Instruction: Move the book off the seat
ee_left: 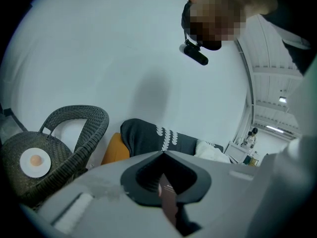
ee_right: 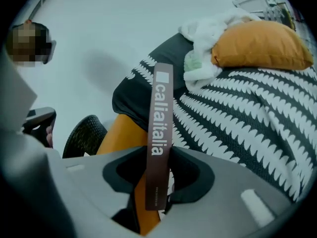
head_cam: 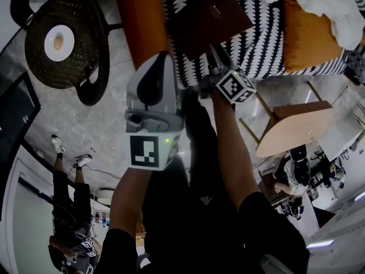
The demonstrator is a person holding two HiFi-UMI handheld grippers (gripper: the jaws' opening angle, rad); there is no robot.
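We see the right gripper (head_cam: 214,55) pinching the brown book (head_cam: 208,19) near its bottom edge, with one jaw on each side of it. In the right gripper view the book stands up straight between the jaws with its thin side toward us, and white letters run along that side. In the head view the book is over the seat (head_cam: 268,44), which has a black and white striped blanket (ee_right: 247,113) on it. We cannot tell if the book touches the blanket. An orange pillow (head_cam: 308,36) and a white cloth (head_cam: 333,7) lie on the seat, away from the book, and a long orange roll (head_cam: 140,21) lies along the seat's other side. The left gripper (head_cam: 163,57) is just beside the book's lower corner. Its jaws sit close together. A thin brown strip shows low in the dark gap between them, and we cannot tell if they pinch it. A dark wicker chair (head_cam: 85,67) stands well apart from the seat, with a white plate (head_cam: 59,43) on it. A wooden stool (head_cam: 296,127) is near the seat, and a person (head_cam: 71,210) stands farther away.
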